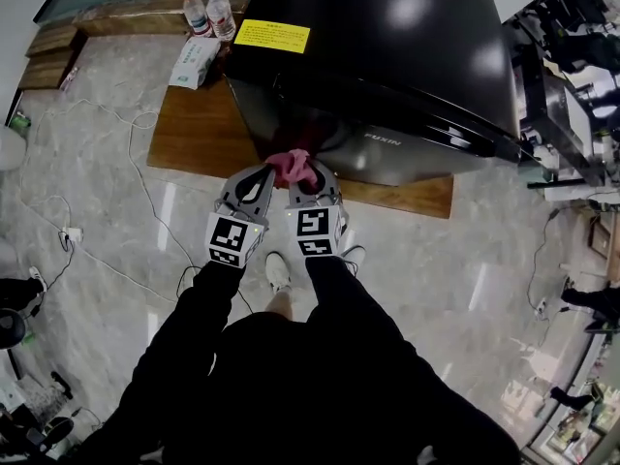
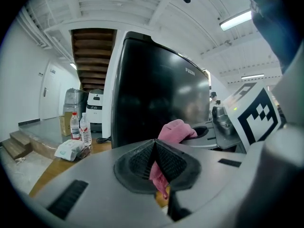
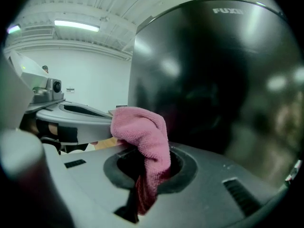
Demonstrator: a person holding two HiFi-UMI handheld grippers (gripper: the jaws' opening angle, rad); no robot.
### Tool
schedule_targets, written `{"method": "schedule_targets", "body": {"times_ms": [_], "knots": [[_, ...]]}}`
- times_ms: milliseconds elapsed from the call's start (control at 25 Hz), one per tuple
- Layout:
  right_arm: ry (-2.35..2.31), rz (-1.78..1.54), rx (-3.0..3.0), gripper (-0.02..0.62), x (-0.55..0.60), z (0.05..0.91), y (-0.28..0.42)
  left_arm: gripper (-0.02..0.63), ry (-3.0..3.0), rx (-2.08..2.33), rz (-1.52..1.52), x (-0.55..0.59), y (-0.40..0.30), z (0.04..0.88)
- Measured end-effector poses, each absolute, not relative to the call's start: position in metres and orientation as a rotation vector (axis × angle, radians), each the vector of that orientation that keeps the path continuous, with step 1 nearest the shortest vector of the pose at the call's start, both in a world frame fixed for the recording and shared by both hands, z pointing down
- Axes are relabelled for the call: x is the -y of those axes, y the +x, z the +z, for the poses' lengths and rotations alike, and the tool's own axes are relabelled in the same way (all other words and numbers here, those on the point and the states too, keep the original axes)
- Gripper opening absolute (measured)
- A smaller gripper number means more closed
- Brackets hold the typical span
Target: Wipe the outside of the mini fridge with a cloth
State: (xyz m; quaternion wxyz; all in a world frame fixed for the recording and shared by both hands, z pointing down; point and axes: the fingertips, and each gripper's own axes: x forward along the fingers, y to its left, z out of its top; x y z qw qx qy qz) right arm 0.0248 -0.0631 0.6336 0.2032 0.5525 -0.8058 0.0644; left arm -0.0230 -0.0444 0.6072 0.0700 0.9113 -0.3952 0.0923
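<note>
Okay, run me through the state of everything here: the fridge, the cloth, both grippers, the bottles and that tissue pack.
mini fridge: upright on the wooden board, door shut.
pink cloth: bunched up, pinched by both grippers.
left gripper: shut on the pink cloth.
right gripper: shut on the pink cloth.
water bottles: two, upright, caps on.
tissue pack: lying flat beside the fridge.

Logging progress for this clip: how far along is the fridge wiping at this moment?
Done: the pink cloth is picked up, pinched by both the left gripper and the right gripper. In hand: it is held low at the front of the black mini fridge; contact is unclear. Left: probably the whole wipe, as the glossy surface shows no wiped marks.
</note>
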Motion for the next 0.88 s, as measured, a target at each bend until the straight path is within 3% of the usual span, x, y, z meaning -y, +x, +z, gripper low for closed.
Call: {"method": "schedule_targets", "body": {"times_ms": [880], "knots": [[1.833,0.323,2.014,0.058,0.003,0.653,0.269,0.006,2.856,0.877,0.306,0.001,0.176,0.615]]}}
